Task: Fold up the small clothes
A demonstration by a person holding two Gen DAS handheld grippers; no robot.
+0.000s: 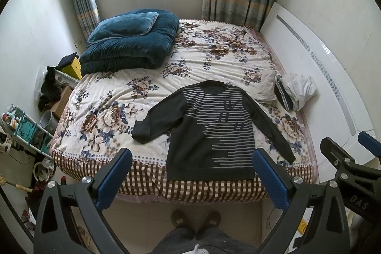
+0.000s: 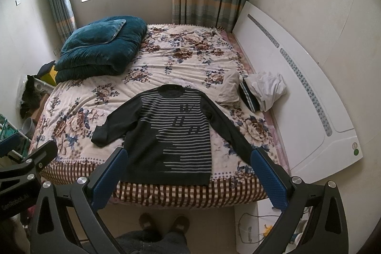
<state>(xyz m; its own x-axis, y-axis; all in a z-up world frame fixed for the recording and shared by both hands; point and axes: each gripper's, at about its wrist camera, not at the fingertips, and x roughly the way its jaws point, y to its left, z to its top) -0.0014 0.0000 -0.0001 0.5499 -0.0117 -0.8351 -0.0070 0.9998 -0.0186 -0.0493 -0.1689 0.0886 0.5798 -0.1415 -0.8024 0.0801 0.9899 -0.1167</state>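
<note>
A dark sweater with pale stripes (image 1: 209,132) (image 2: 171,135) lies flat and face up on the floral bed (image 1: 114,116) (image 2: 71,120), hem at the near edge, both sleeves spread out, the left cuff folded back. My left gripper (image 1: 191,157) hangs open above the bed's near edge, its blue pads wide apart and holding nothing. My right gripper (image 2: 189,156) is open too, in the air over the hem. Each gripper shows at the edge of the other's view, the right one (image 1: 345,158) beside the left, the left one (image 2: 28,158) beside the right.
A folded teal quilt with a pillow (image 1: 128,42) (image 2: 100,47) sits at the bed's far left. Small clothes are piled (image 1: 295,92) (image 2: 259,92) at the right by a white headboard (image 1: 321,63). Clutter and a rack (image 1: 23,127) fill the floor at left. A person's slippered feet (image 1: 195,218) stand before the bed.
</note>
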